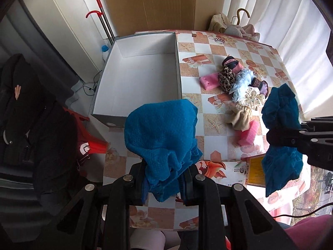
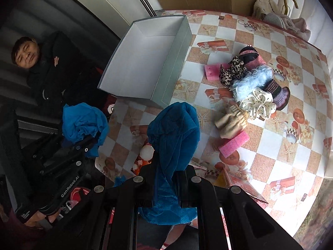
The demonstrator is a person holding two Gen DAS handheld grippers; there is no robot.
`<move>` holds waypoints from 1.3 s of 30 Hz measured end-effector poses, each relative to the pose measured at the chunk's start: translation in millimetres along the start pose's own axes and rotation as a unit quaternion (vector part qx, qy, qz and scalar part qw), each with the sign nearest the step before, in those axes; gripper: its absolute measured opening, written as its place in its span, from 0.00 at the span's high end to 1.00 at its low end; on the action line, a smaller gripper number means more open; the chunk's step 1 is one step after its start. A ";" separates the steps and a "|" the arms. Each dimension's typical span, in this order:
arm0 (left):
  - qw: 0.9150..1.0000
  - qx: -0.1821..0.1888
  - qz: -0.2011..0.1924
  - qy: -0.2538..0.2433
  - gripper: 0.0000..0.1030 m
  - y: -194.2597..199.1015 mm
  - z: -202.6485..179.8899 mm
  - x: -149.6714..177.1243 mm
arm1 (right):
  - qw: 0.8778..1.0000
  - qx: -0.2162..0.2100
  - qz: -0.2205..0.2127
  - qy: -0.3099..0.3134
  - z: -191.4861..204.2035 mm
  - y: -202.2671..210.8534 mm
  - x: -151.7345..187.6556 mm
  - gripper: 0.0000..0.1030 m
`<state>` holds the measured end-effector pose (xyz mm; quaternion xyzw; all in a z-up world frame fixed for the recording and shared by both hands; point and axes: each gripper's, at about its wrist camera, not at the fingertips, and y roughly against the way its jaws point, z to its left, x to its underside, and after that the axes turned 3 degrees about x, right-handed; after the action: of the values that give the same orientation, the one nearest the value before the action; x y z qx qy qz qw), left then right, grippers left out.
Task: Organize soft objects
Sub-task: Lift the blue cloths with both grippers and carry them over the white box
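Observation:
My left gripper (image 1: 164, 179) is shut on a blue waffle cloth (image 1: 160, 133), held above the table's near edge in front of the empty grey box (image 1: 137, 73). My right gripper (image 2: 164, 179) is shut on a second, darker blue cloth (image 2: 174, 133); it also shows at the right of the left wrist view (image 1: 281, 129). The left gripper with its cloth (image 2: 83, 120) shows at the left of the right wrist view. A pile of soft things lies mid-table: scrunchies (image 1: 239, 79), a cream dotted scrunchie (image 2: 258, 104), a beige cloth (image 2: 231, 123) and pink sponges (image 2: 234, 143).
The box (image 2: 149, 62) stands at the table's far left corner. A checked tablecloth (image 2: 270, 145) covers the table. A card booklet (image 1: 255, 170) lies near the front edge. A person in black (image 2: 41, 66) sits left of the table. Clothes and a hanger (image 1: 235, 27) sit behind it.

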<state>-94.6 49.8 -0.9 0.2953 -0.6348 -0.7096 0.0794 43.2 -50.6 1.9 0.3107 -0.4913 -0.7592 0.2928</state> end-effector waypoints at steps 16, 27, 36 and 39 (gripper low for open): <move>0.997 -0.033 -0.012 0.067 0.75 8.0 44.6 21.1 | 0.996 -0.019 0.042 0.082 57.1 -30.9 -19.1 0.86; 0.996 -0.035 -0.012 0.081 0.75 2.4 52.1 21.9 | 0.995 -0.013 0.049 0.088 60.3 -39.6 -28.1 0.86; 0.995 -0.032 -0.002 0.095 0.75 -19.8 78.4 6.2 | 0.997 0.002 0.032 0.077 52.8 -43.7 -55.7 0.86; 0.995 -0.035 -0.013 0.091 0.75 -28.3 86.8 -13.9 | 0.997 0.006 0.026 0.072 50.9 -49.6 -72.7 0.86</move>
<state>-121.0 135.9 -21.6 0.3636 -0.5959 -0.7026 0.1383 43.9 49.8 -14.2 0.3534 -0.4819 -0.7237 0.3453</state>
